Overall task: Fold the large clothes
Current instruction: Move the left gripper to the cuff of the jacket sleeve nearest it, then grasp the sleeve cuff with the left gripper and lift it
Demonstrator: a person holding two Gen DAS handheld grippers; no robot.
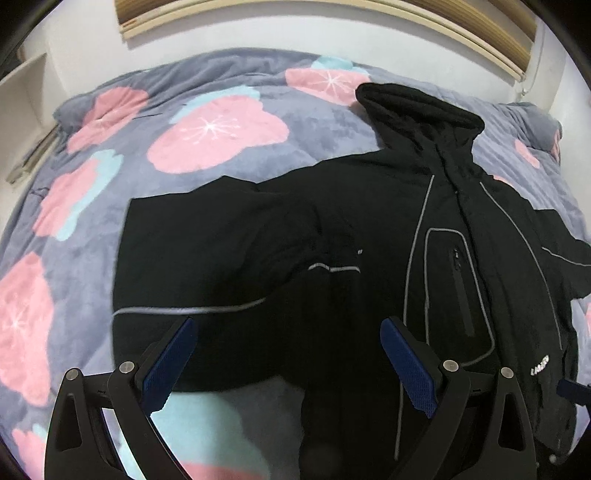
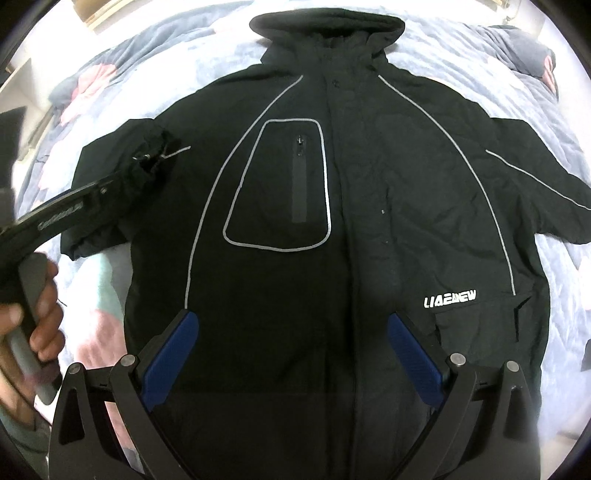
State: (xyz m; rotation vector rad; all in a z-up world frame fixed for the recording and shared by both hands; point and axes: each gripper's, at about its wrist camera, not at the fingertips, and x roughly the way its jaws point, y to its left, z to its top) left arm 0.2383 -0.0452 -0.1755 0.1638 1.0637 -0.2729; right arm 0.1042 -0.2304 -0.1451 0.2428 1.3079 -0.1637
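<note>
A black hooded jacket (image 2: 369, 184) with grey piping lies face up on the bed, hood at the far end. It also shows in the left wrist view (image 1: 332, 240). Its left sleeve (image 1: 207, 243) is folded inward across the body. My left gripper (image 1: 286, 325) is open above that sleeve, nothing between its blue pads. In the right wrist view the left gripper (image 2: 155, 155) shows from the side at the sleeve cuff. My right gripper (image 2: 291, 317) is open and empty above the jacket's lower front. The right sleeve (image 2: 535, 177) is spread out to the side.
The bed is covered by a grey-blue quilt (image 1: 184, 122) with pink and teal flowers. A white wall and a wooden blind (image 1: 332, 11) are beyond the bed. A hand (image 2: 40, 314) holds the left gripper's handle.
</note>
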